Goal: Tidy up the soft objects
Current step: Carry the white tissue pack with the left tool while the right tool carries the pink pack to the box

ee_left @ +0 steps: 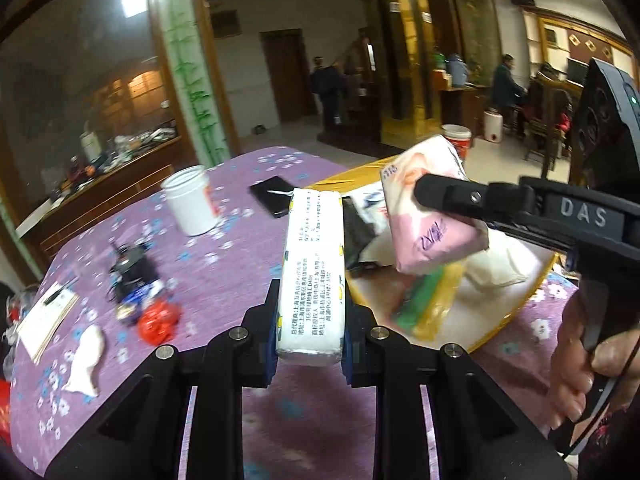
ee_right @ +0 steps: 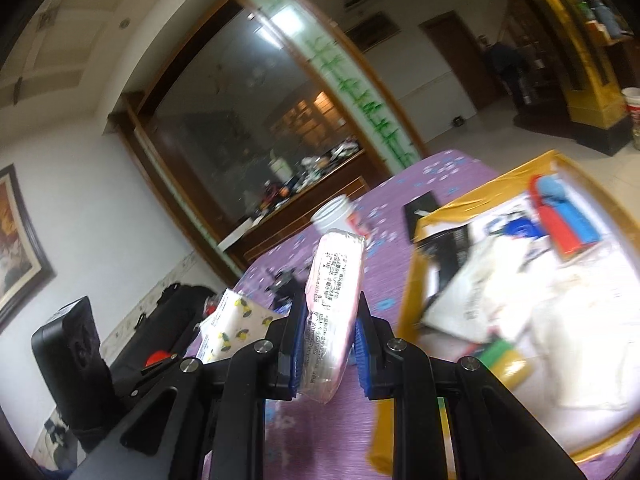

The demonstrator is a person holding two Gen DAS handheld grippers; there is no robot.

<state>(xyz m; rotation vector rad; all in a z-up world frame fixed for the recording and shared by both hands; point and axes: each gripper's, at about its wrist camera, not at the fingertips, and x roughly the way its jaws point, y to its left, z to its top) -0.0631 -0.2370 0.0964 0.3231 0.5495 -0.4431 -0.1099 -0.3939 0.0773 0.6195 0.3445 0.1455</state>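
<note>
My left hand-held gripper [ee_left: 310,312] pinches a white tissue pack [ee_left: 314,272]; my right hand-held gripper [ee_right: 330,344] pinches a pink tissue pack [ee_right: 334,308]. Neither is placed yet; the yellow tray [ee_right: 412,280] (right of frame, blurred) probably holds other items.

two tissue packs [ee_left: 314,272] [ee_left: 430,216] — one jar [ee_left: 191,205]

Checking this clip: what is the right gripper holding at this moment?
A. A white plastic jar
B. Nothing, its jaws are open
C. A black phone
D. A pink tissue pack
D: the right gripper is clamped on a pink tissue pack, also seen in the left wrist view, while the white jar and the black phone rest on the purple tablecloth.
</note>
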